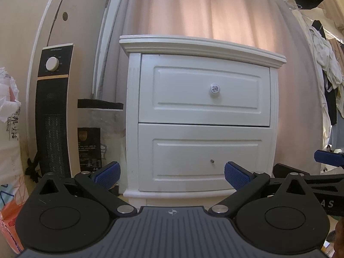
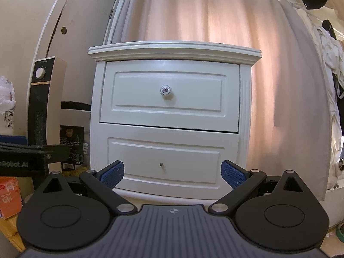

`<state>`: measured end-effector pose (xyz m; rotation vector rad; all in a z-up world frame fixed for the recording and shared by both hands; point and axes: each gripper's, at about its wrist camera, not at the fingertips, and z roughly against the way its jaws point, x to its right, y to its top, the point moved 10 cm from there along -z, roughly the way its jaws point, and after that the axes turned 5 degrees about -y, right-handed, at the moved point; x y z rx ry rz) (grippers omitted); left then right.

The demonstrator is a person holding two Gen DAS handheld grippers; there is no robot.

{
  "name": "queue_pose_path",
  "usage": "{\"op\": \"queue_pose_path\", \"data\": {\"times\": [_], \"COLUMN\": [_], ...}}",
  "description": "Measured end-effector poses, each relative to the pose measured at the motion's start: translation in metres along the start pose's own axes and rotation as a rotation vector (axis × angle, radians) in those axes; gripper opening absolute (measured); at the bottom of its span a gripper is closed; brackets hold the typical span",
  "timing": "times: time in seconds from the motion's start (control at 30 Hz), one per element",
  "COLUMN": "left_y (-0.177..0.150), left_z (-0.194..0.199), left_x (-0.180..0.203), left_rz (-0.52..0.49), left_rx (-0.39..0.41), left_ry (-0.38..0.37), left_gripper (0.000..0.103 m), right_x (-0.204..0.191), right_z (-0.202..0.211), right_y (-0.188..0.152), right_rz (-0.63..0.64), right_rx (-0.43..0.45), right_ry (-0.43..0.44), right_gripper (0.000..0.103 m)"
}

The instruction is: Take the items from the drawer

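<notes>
A white two-drawer nightstand (image 1: 133, 99) (image 2: 94, 107) stands ahead in both wrist views. Its upper drawer (image 1: 204, 90) (image 2: 169, 95) has a round flowered knob (image 1: 214, 88) (image 2: 165, 90). The lower drawer (image 1: 204, 159) (image 2: 165, 159) bears only a small metal stud (image 1: 212, 161) (image 2: 161, 164). Both drawers are closed, the upper one sitting slightly crooked. My left gripper (image 1: 172, 175) is open, short of the lower drawer, nothing between its blue pads (image 1: 107, 175). My right gripper (image 2: 172, 174) is open too, also level with the lower drawer, empty. Drawer contents are hidden.
A tall black and cream heater (image 1: 53, 111) (image 2: 43, 107) stands left of the nightstand, with dark packages (image 1: 89, 148) between them. Pink curtains (image 1: 193, 10) hang behind. Clothes (image 1: 326, 64) hang at right. Bags and an orange box (image 2: 9, 195) sit at far left. A cat (image 2: 337, 174) sits at right.
</notes>
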<state>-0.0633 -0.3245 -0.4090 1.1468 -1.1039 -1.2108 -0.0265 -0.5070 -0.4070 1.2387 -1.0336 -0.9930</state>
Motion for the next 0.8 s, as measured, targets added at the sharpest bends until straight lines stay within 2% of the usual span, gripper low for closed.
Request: {"op": "queue_pose_path", "data": {"times": [0.07, 0.17, 0.23, 0.43, 0.6, 0.67, 0.8], "left_y": [0.008, -0.009, -0.001, -0.019, -0.034, -0.025, -0.095], "left_z": [-0.007, 0.002, 0.006, -0.008, -0.003, 0.000, 0.001], "left_x": [-0.009, 0.003, -0.004, 0.018, 0.029, 0.026, 0.099], "left_rz": [-0.005, -0.004, -0.001, -0.022, -0.023, -0.029, -0.029], "left_rx": [-0.001, 0.002, 0.003, 0.014, 0.017, 0.020, 0.017], "left_ry": [0.003, 0.005, -0.001, -0.007, -0.013, -0.017, -0.026], "left_gripper": [0.103, 0.103, 0.103, 0.103, 0.103, 0.103, 0.103], "right_x": [0.001, 0.003, 0.003, 0.005, 0.011, 0.013, 0.012], "right_z": [0.000, 0.001, 0.001, 0.001, 0.006, 0.007, 0.009], "right_y": [0.001, 0.002, 0.001, 0.001, 0.004, 0.005, 0.004], "right_rz": [-0.001, -0.002, 0.000, 0.009, 0.005, 0.007, 0.009], "right_rx": [0.002, 0.004, 0.003, -0.004, -0.002, 0.002, 0.002], "right_ry": [-0.006, -0.016, -0.021, -0.026, -0.038, -0.042, -0.041], "right_gripper": [0.103, 0.103, 0.103, 0.103, 0.103, 0.103, 0.103]}}
